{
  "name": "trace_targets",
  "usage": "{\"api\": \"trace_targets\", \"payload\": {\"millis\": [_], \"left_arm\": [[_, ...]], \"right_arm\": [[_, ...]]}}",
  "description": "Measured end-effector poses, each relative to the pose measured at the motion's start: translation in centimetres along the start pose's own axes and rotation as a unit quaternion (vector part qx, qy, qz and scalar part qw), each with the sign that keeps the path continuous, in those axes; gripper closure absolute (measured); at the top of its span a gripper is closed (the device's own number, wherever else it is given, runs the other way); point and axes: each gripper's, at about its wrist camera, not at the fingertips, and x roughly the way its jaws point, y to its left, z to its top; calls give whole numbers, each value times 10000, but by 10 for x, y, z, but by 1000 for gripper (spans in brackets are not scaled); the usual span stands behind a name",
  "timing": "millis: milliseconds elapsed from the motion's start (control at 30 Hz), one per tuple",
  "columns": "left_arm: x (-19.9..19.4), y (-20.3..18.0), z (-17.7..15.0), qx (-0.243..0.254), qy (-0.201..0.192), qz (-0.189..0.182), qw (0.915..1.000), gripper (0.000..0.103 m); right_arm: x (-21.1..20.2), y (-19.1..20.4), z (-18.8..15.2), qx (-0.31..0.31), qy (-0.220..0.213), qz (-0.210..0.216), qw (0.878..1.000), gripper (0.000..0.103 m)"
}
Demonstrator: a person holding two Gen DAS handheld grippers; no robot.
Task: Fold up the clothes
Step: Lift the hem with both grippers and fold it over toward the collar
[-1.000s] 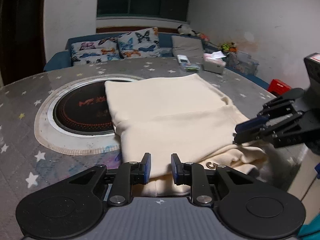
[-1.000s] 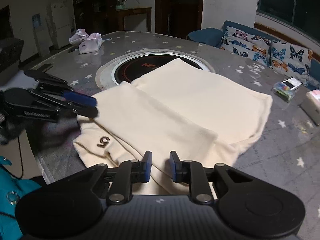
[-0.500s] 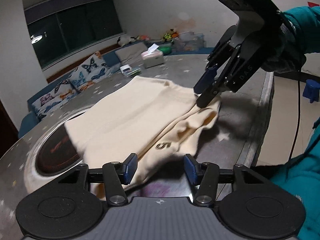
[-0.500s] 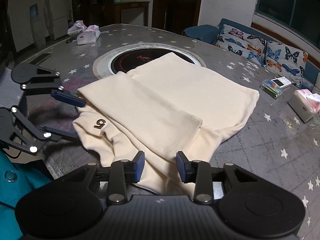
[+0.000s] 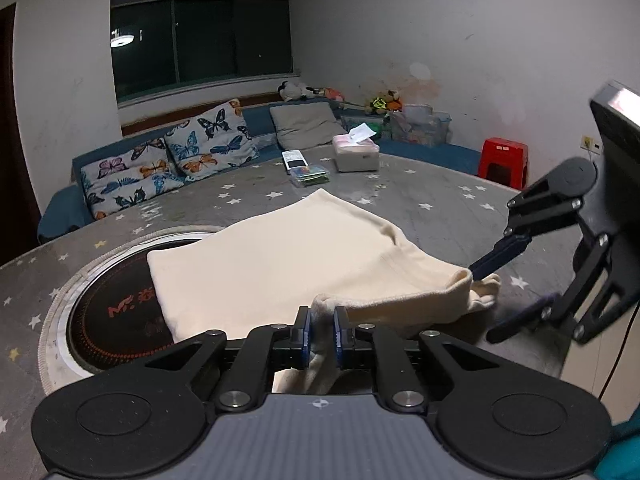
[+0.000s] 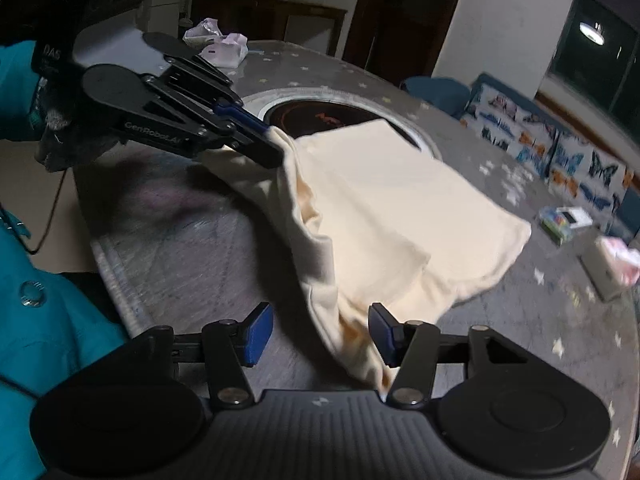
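Observation:
A cream garment (image 5: 280, 264) lies folded on the round grey star-patterned table (image 5: 440, 208). My left gripper (image 5: 320, 332) is closing, its blue pads pinching a bunched near edge of the garment and holding it a little off the table. The right wrist view has this left gripper (image 6: 270, 146) at the upper left, clamped on the raised corner. My right gripper (image 6: 320, 334) is opening; the cream garment (image 6: 392, 208) droops between its jaws beside the right pad, unpinched. From the left wrist view the right gripper (image 5: 486, 302) straddles the garment's right corner.
A round black hob (image 5: 112, 312) is set into the table, partly under the garment. A tissue box (image 5: 356, 156) and a small case (image 5: 310, 174) sit at the far side. The table edge (image 6: 116, 280) runs close to a teal sleeve (image 6: 48, 320). A red stool (image 5: 502, 158) stands beyond.
The left jaws went from apart around the near edge to pinched on it, and that edge has lifted. The right jaws have spread wider. Both views have swung and rolled.

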Motion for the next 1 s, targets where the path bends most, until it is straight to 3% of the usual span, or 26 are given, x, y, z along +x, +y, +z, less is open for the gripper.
{"api": "trace_targets", "payload": {"millis": [133,267,467,733,900,1000], "left_arm": [[3,5,1,-34,69,3,10000,91],[0,5,-6,-66,113,-50,9999,86],[-16,0,-29,173,210,151,9995,70],[-18,-4,-52,791,368,508,9949,68],[-19,-6,-57,1015,281,579,9928,92],[-28,-6,-53,950,165,506,9941,96]], "right_arm": [[18,-6,6,113,-207,64,9997,54],[29,-15,11,323,-167,289,9989,85],[28,-32,19,779,-198,485,9956,91],[25,-38,30,831,-307,442,9951,91],[23,-35,26,887,-374,386,9946,93],[15,-31,25,865,-462,351,9946,93]]}}
